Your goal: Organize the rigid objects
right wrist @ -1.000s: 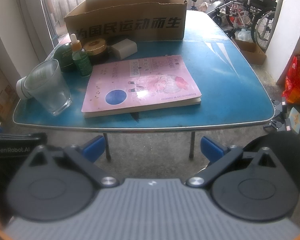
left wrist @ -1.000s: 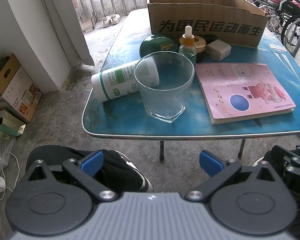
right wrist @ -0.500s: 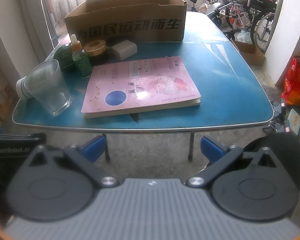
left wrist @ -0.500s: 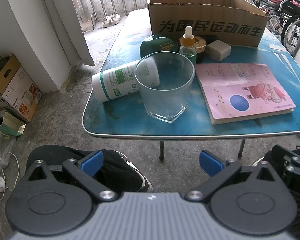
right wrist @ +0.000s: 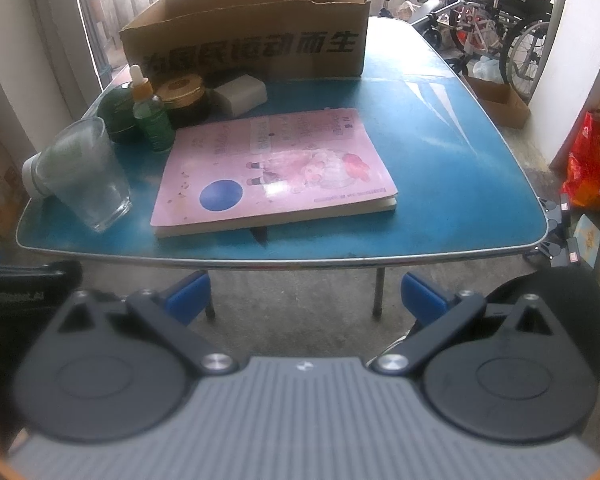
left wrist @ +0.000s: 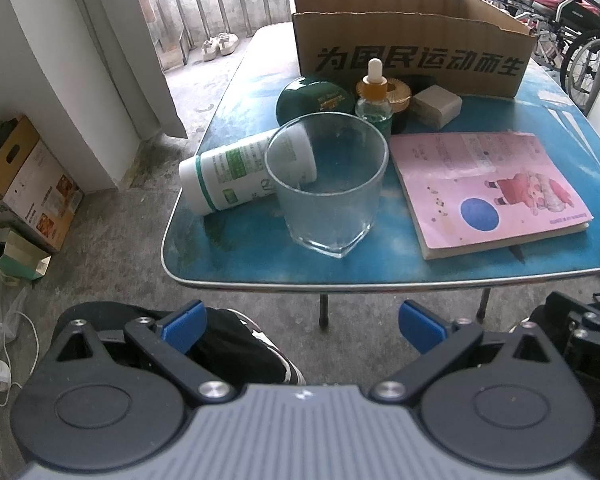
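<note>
Setting: Blue laminate table [left wrist: 236,92] with a metal-edged rim stands on a bare concrete floor beside a barred balcony; wheelchairs are parked at two o'clock in both views.
Change: Almost nothing differs from the pictures a second ago; every object lies where it lay, and the right-wrist view has only drawn slightly nearer the table. By this evidence the sorting has not begun.
Left gripper: The left gripper [left wrist: 302,326] hangs short of the table's near edge, its blue-tipped fingers spread wide apart and holding nothing.
Right gripper: The right gripper [right wrist: 304,292] hovers likewise below the rim, fingers apart and empty.
Box: An open brown corrugated cardboard box [left wrist: 412,46] printed with black characters sits at twelve o'clock, the likely destination.
Glass: A clear, thick-based glass tumbler [left wrist: 328,188] stands upright at the near left corner, smooth and probably slippery.
Bottle: A white plastic cylinder bottle with green label [left wrist: 228,172] lies on its side at nine o'clock of the tumbler, free to roll.
Small items: A round dark-green lidded jar [left wrist: 314,98], a green dropper bottle with amber collar and white bulb [left wrist: 374,96], a gold-lidded dark jar [left wrist: 396,94] and a pale rectangular block [left wrist: 436,106] cluster just before the box.
Book: A pink, glossy softcover book [right wrist: 276,164] lies flat at the table's centre, thin-edged and hard to pinch.
</note>
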